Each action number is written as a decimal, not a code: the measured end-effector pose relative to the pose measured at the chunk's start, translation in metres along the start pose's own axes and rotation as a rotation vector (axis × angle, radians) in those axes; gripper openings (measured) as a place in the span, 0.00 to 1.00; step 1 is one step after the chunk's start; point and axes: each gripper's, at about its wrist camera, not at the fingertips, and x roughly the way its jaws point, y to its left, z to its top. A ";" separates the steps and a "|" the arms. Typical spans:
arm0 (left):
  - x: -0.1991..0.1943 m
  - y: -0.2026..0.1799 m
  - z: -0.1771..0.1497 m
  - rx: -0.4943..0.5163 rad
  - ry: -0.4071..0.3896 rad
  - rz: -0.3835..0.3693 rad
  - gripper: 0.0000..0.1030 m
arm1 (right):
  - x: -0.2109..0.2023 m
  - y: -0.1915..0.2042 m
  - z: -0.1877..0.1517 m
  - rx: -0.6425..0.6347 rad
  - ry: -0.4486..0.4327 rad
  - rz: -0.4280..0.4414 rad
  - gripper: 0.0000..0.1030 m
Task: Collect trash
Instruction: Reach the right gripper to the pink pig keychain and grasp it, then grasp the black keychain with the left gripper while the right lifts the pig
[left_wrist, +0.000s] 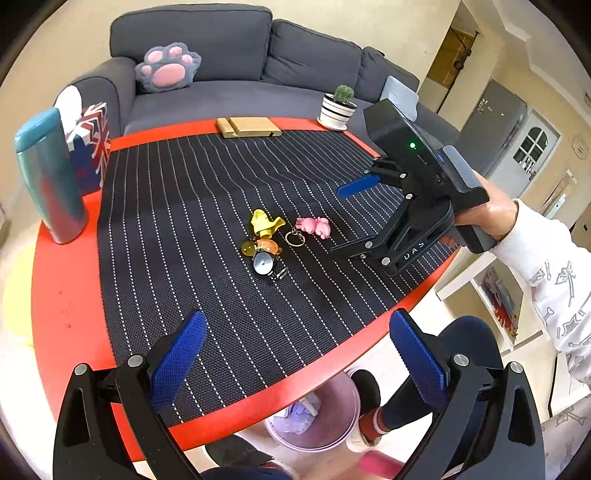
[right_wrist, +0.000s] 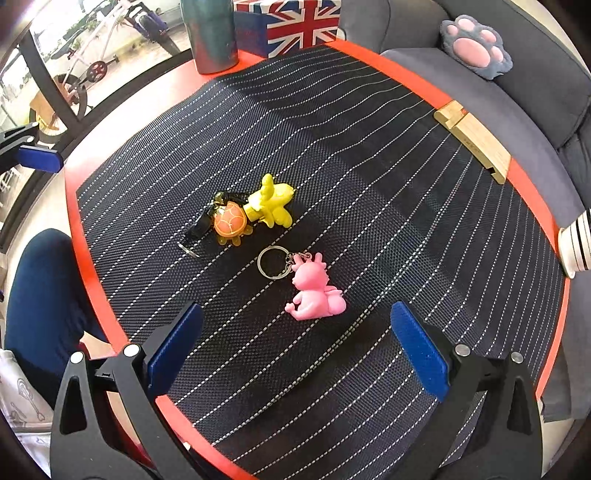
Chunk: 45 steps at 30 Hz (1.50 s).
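Note:
Three keychains lie mid-table on the striped mat (left_wrist: 192, 221): a pink figure (left_wrist: 314, 226) (right_wrist: 316, 293) with a ring, a yellow figure (left_wrist: 265, 221) (right_wrist: 273, 203), and an orange turtle (left_wrist: 266, 246) (right_wrist: 229, 220). My left gripper (left_wrist: 295, 350) is open and empty over the table's near edge. My right gripper (right_wrist: 295, 339) is open and empty, just short of the pink figure; the left wrist view shows it at the right (left_wrist: 354, 218). A translucent trash bin (left_wrist: 314, 413) with crumpled tissue stands on the floor below the table edge.
A teal tumbler (left_wrist: 51, 177) (right_wrist: 212, 33) and a Union Jack box (left_wrist: 92, 147) (right_wrist: 295, 26) stand at one edge of the red table (left_wrist: 62, 295). A wooden stand (left_wrist: 247, 127) (right_wrist: 476, 140) and a potted cactus (left_wrist: 338, 107) sit near the grey sofa (left_wrist: 221, 74).

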 end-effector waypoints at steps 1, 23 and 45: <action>0.000 0.001 0.000 -0.002 0.001 0.001 0.93 | 0.001 0.000 0.000 -0.005 -0.001 0.002 0.96; 0.010 0.000 0.001 0.006 0.023 0.012 0.93 | 0.015 -0.003 -0.003 -0.036 0.031 -0.057 0.36; 0.031 -0.010 0.019 0.049 0.041 0.026 0.93 | -0.018 -0.008 -0.008 0.047 -0.061 -0.018 0.17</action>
